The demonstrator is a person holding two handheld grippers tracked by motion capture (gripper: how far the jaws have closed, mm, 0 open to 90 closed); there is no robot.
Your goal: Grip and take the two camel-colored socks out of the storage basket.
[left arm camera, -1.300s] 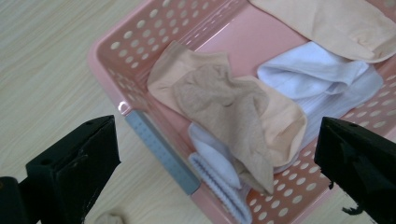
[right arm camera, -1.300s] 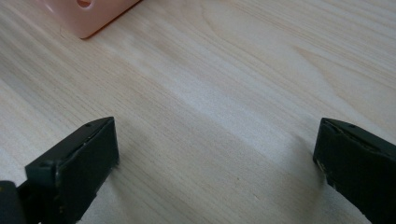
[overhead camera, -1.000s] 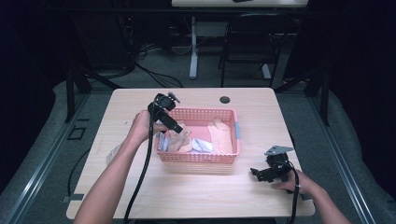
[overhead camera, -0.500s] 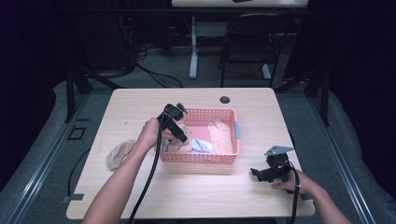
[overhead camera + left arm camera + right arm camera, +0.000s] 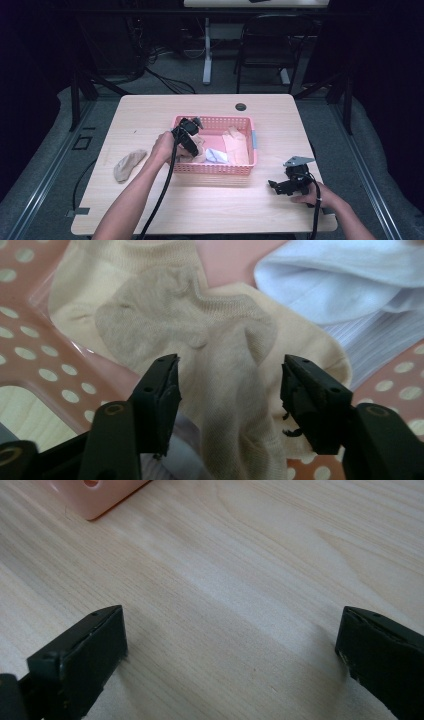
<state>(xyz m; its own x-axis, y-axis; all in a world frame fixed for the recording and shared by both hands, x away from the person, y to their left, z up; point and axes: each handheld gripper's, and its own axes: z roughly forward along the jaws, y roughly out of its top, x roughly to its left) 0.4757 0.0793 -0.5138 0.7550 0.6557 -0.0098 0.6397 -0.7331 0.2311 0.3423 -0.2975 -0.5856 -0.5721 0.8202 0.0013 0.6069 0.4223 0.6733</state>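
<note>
While the left gripper (image 5: 192,142) reaches down into the left end of the pink basket (image 5: 252,140), its jaws straddle a beige sock (image 5: 220,370) lying on the basket floor. Seen in the left gripper view, the jaws have just been closing, and a raised fold of the sock stands between them; the pads are near the cloth on either side but not yet pressed on it, so the claw is still apart. A white sock (image 5: 350,285) lies just beside the beige one, touching its edge, and more pale cloth (image 5: 236,145) lies toward the right end of the basket. A second beige sock (image 5: 128,164) lies on the table (image 5: 210,210), left of the basket and apart from it. The right gripper (image 5: 280,186) rests low on the table near its front right corner, well apart from the basket; in the right gripper view its jaws stand wide apart over bare wood with nothing between them, and a corner of the basket shows at the upper left.
</note>
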